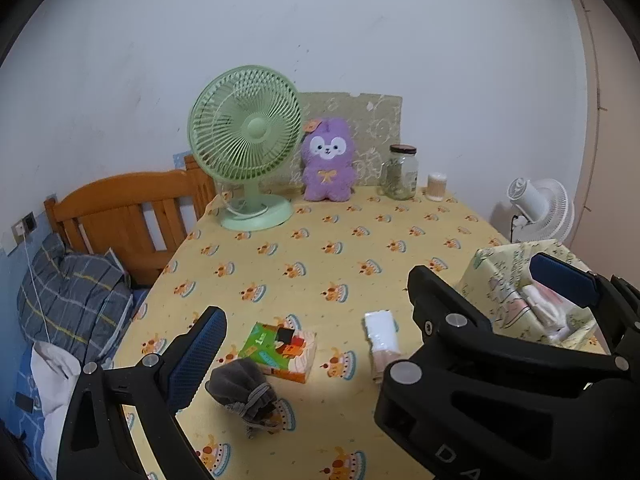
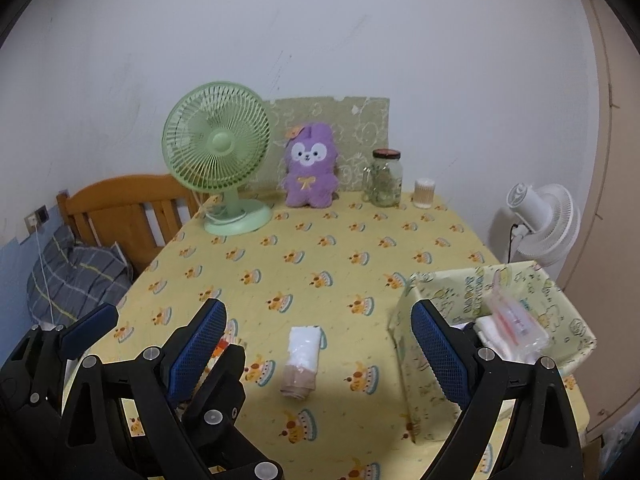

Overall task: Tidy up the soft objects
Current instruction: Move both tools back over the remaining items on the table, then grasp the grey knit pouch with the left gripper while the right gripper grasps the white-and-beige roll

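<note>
A grey drawstring pouch [image 1: 244, 390] lies on the yellow tablecloth near the front. Beside it lies a green and orange tissue pack [image 1: 280, 346]. A white and beige rolled pack [image 1: 382, 340] lies to the right; it also shows in the right wrist view [image 2: 302, 356]. A yellow patterned fabric box [image 2: 496, 292] at the right holds soft packs [image 2: 516, 328]. My left gripper [image 1: 320, 344] is open above the pouch and tissue pack, empty. My right gripper [image 2: 320, 348] is open above the rolled pack, empty.
A green desk fan [image 1: 246, 140], a purple plush toy [image 1: 328, 160], a glass jar [image 1: 400, 172] and a small cotton swab container [image 1: 436, 186] stand along the table's back edge. A white fan [image 2: 544, 220] stands off the right side. A wooden bed frame [image 1: 128, 212] with a pillow is at left.
</note>
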